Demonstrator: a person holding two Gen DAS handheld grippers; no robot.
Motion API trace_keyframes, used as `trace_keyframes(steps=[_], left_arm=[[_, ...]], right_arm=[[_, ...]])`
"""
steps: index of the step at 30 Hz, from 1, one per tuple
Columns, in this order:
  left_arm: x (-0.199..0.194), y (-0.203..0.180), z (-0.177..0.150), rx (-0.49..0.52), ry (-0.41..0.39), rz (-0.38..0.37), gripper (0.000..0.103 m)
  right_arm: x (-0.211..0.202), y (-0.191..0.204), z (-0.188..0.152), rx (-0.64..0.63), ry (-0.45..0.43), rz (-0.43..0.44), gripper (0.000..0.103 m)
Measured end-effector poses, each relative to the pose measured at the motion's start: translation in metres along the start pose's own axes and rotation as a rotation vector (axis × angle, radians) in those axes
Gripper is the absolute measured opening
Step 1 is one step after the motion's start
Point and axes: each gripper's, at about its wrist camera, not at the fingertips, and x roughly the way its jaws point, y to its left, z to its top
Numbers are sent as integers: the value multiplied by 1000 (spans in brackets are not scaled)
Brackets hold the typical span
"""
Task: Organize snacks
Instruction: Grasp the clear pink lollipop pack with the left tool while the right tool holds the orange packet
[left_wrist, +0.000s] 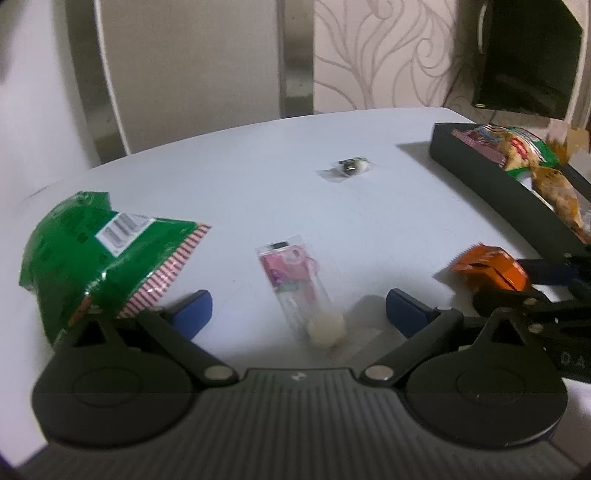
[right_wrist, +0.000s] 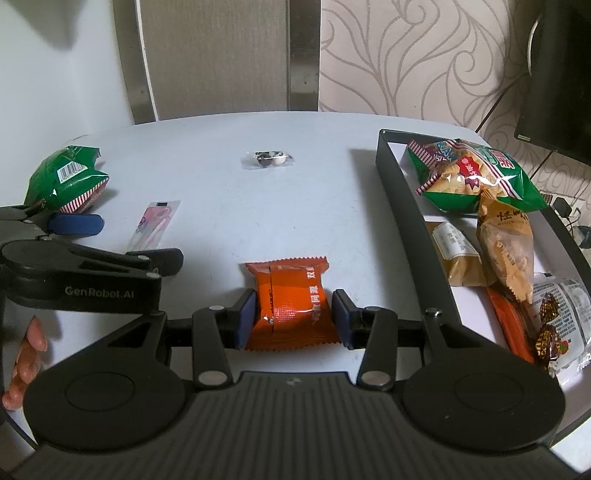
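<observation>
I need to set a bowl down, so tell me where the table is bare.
The widest bare patch lies mid-table, bordered by the small clear packet, the orange packet and the black tray. The far edge behind the clear packet is free too. The tray is crowded; the pink sachet and green bag fill the left.

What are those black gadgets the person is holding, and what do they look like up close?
They are two matching hand-held grippers. The left gripper and the right gripper each have a ribbed dark grey body, two round black discs, black linkage bars with silver pivot pins, and two fingers tipped with dark blue pads. White lettering, "GenRobot.AI", runs along the left one's side. No cables or sleeves show.
</observation>
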Motion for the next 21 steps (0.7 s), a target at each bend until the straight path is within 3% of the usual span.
trace_keyframes(steps=[1,3,5,8,9,10,14,21], left_arm=[[0,-2,0,6,-3,0,100],[-2,-3,1,14,-14,-8,88],[-4,-7,3,30,-33,-29,54],[-4,-8,6,23,-28,-35,50],[-4,-7,6,21,-30,-35,43],[-5,-6,6,19,-33,-37,28],[-4,1,9,-28,-22,-64,20],[-6,-1,14,-23,-19,-47,10]], right_arm=[[0,0,0,-1,0,1,51],[0,0,0,-3,-2,2,51],[0,0,0,-3,-3,3,51],[1,-1,0,-5,-3,6,51],[1,-1,0,-6,-3,8,50],[1,-1,0,-8,-2,10,50],[0,-1,0,-13,-2,20,50],[-4,6,2,-36,-5,46,49]])
